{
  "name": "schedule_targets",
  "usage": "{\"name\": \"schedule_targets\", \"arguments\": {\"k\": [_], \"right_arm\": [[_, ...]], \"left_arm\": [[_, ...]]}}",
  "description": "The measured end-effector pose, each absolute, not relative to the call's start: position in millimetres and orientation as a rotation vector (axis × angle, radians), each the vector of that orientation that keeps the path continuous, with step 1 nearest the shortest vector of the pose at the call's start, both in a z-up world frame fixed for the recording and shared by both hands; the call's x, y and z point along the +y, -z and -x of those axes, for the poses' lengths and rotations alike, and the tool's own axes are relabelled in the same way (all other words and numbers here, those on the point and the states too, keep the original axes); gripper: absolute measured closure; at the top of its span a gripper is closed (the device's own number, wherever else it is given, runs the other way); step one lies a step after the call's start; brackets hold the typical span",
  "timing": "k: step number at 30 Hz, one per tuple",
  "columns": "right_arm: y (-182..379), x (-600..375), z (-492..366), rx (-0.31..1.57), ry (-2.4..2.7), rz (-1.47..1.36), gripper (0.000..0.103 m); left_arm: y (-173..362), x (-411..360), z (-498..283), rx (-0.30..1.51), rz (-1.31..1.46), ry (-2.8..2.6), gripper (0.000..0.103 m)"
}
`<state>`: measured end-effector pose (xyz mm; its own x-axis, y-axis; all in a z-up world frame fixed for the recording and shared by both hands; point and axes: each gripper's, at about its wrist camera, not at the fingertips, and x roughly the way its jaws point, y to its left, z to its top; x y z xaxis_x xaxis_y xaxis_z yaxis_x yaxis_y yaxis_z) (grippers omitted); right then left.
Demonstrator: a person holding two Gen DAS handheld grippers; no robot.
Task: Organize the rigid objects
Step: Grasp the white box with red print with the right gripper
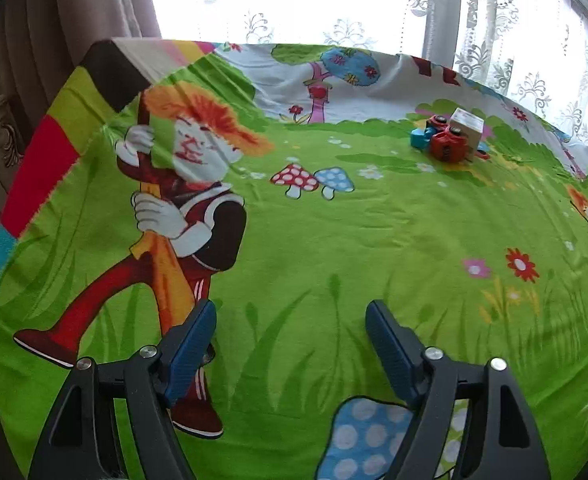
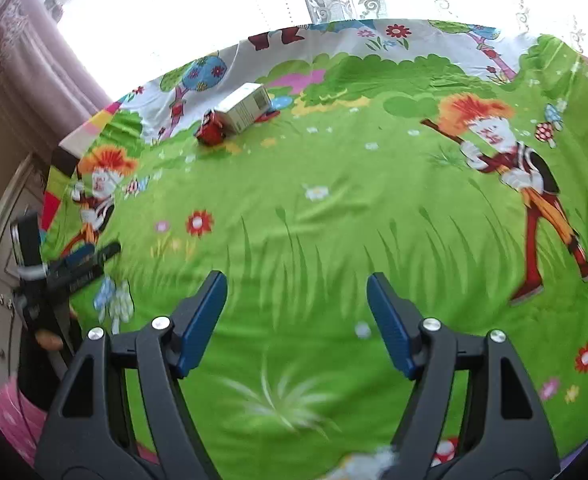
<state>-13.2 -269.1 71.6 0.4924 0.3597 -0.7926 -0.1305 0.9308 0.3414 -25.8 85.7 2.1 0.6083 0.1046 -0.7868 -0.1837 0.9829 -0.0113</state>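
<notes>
Both the left gripper (image 1: 289,344) and the right gripper (image 2: 297,320) have black plastic arms, silver screws and ribbed blue fingers (image 2: 201,322).

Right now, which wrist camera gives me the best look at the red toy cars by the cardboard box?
The left wrist view. There, the red toy cars sit in front of the cardboard box, with a blue piece beside them. The right wrist view shows only one red car at the box's left end, smaller and less clear.
</notes>
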Motion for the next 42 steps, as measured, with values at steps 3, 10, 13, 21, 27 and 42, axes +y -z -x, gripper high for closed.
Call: {"name": "schedule_targets", "arguments": {"k": [3, 10, 13, 21, 27, 42], "right_arm": [[-74, -252, -44, 1.024, -0.295, -0.348, 0.027], [-80, -209, -146, 1.028, -0.205, -0.483, 0.027], [-78, -189, -174, 1.043, -0.176, -0.525, 0.027], [-63, -138, -210, 1.137, -0.034, -0.481, 0.027], [-26, -129, -208, 1.232, -0.014, -0.304, 0.034], [-22, -244, -38, 1.074, -0.458, 0.148, 0.058]], "left_arm": [[-3, 90, 27, 0.898, 0.121, -0.173, 0.019], [2, 87, 19, 0.936, 0.103, -0.183, 0.0], [2, 87, 18, 0.935, 0.107, -0.18, 0.0], [1, 87, 19, 0.934, 0.107, -0.178, 0.0], [1, 87, 19, 0.934, 0.107, -0.179, 0.0], [2, 87, 18, 0.936, 0.104, -0.183, 0.0]]}}
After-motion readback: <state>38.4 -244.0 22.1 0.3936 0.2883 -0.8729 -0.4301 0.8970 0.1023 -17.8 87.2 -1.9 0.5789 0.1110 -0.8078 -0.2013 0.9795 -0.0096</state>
